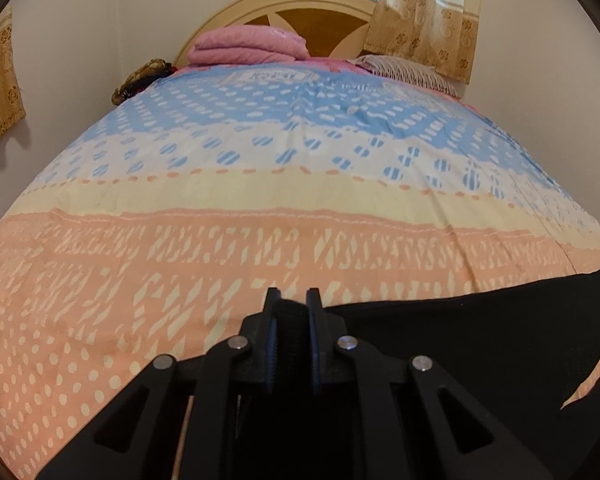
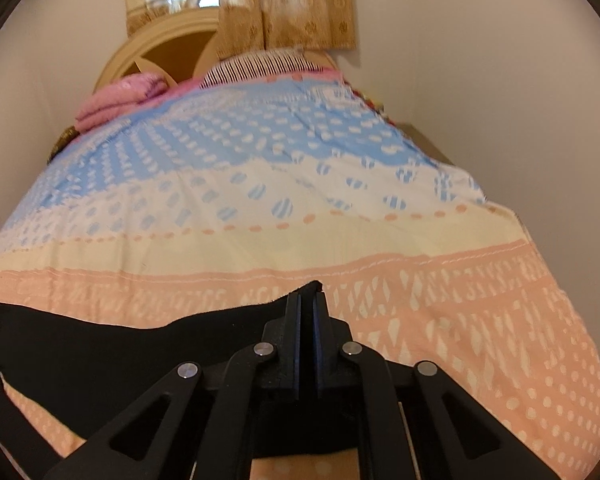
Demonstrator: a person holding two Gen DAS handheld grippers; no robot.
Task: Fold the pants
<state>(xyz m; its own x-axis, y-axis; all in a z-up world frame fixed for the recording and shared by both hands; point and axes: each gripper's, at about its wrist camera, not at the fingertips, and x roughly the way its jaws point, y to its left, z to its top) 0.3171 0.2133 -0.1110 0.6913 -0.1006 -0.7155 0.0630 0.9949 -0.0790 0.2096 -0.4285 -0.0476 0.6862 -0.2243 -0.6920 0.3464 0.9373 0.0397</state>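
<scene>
The black pants (image 1: 440,344) hang stretched between the two grippers, low over the near, peach-patterned end of the bedspread (image 1: 260,200). In the left wrist view a thick band of the dark cloth, likely the waistband or a hem, stands clamped in the left gripper (image 1: 292,300), whose fingers are closed on it, and the fabric runs off to the right. In the right wrist view the right gripper (image 2: 307,300) has its fingers pressed together on a thin corner of the same cloth, which pokes up just past the tips and trails away to the left.

Judging by this, the fold is at an early stage: both ends of one edge are secured and the garment is lifted, but no fold shows in either view, and most of the pants lie below the frame, so their shape cannot be told. Laying them flat on the bed and doubling them over looks to be still ahead.

Further off, a folded pink blanket (image 1: 248,46) and a striped pillow (image 1: 408,68) sit by the headboard (image 1: 300,4), under patterned curtains (image 1: 420,12).
</scene>
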